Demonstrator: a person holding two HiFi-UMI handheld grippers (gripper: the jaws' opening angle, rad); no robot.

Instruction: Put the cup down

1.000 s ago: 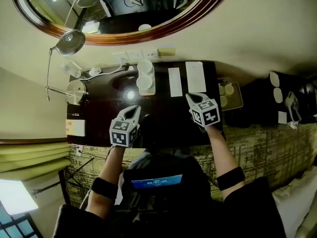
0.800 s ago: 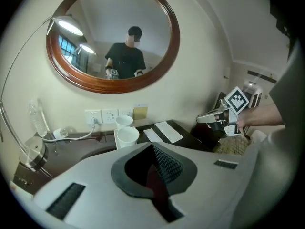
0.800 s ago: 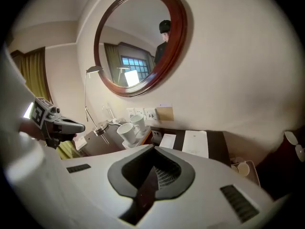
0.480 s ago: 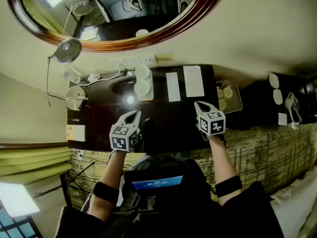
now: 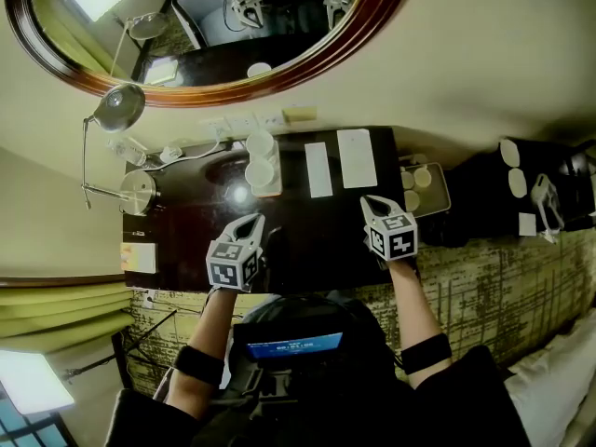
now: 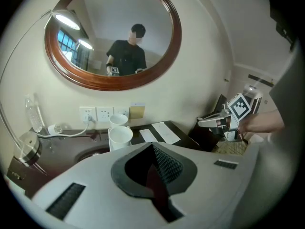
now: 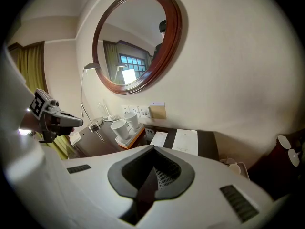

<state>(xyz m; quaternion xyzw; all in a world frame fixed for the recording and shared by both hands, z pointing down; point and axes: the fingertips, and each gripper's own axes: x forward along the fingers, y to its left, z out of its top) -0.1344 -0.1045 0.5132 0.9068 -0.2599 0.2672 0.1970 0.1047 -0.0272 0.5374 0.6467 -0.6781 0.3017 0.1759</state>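
step: looks done, cups [image 5: 258, 173] parked on tray [image 5: 274, 191] | left claw [image 5: 250, 222], right claw [image 5: 371, 203]: clenched, empty, well short of tray | next: probably just back off

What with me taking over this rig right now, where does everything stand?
The left tool is shut and empty, above the front of the desk.
The right tool is shut and empty, above the desk's right part.
Two white cups stand upright on the small tray at the back of the desk; neither tool touches them.
Done: apparently the put-down, since no cup is held.
Left: probably nothing; just check that the cups sit steady.
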